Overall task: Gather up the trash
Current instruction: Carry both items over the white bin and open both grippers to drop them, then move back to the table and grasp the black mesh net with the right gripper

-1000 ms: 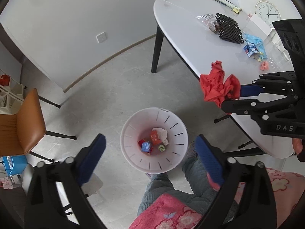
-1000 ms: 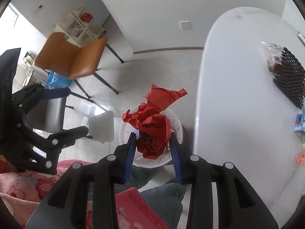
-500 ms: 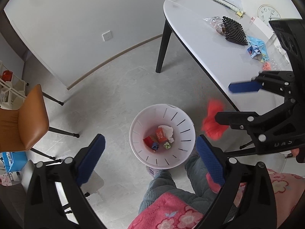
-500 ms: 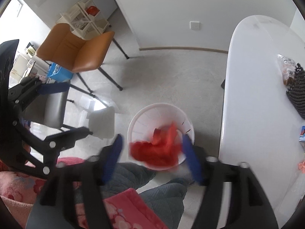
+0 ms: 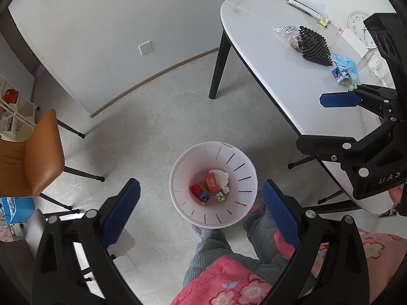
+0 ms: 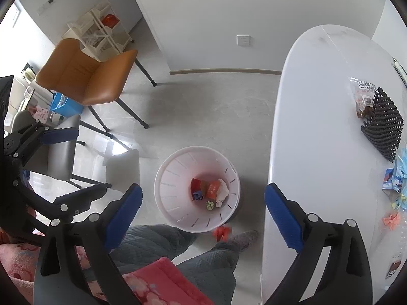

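Observation:
A white slotted bin stands on the floor below both grippers and holds a red box, white tissue and small blue and green scraps. A crumpled red paper lies on the floor just outside the bin's near wall, beside a slipper. My right gripper hangs above the bin, its jaws opening with nothing between them. My left gripper is open and empty over the bin too. On the white table lie a blue wrapper, a clear snack bag and an orange paper scrap.
A black mesh object and a clock sit on the table. An orange chair and a grey chair stand left of the bin. The person's legs in grey trousers are right by the bin.
The right gripper's jaws spread wide and let go of the red paper. It dropped past the bin's rim and now lies on the floor beside the bin.

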The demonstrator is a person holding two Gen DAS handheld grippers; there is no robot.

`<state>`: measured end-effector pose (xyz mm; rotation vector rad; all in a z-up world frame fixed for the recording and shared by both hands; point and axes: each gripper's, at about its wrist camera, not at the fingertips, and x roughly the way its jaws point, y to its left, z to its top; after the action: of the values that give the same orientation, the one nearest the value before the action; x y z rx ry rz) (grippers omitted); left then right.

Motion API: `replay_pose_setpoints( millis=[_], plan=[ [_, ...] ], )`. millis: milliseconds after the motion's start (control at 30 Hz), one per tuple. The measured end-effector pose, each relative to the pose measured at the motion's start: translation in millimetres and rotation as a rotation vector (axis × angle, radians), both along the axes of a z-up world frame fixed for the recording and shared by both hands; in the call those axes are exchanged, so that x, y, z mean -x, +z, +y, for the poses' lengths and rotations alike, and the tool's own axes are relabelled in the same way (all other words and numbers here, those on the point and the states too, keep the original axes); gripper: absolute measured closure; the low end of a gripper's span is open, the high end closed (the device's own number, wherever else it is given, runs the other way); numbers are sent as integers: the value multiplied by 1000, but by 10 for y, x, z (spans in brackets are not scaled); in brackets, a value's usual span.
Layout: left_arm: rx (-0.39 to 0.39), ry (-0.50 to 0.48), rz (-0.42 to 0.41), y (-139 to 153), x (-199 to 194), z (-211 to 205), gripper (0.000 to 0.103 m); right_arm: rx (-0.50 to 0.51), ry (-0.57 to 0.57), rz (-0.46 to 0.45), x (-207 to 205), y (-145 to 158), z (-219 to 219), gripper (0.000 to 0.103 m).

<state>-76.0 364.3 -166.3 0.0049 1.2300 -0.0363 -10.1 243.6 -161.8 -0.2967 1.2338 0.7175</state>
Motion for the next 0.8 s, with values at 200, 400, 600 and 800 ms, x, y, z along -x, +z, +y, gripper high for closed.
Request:
replay_pose_setpoints(
  millis=[200,400,600,800],
  plan=[
    [-7,-11,10,-7,-32,-99,11,-2,-20,2,-8,12,-119,7],
    [-11,-38,5,41,-125,-250,11,-19,-80,-12,-100,90,-378,7],
    [7,-90,-18,127,-395,-603,11,2,-153,-38,-342,164,-847,7],
    [15,-139,-24,132,-782,-1032,11,21,-231,-64,-708,183,-1472,7]
  ],
)
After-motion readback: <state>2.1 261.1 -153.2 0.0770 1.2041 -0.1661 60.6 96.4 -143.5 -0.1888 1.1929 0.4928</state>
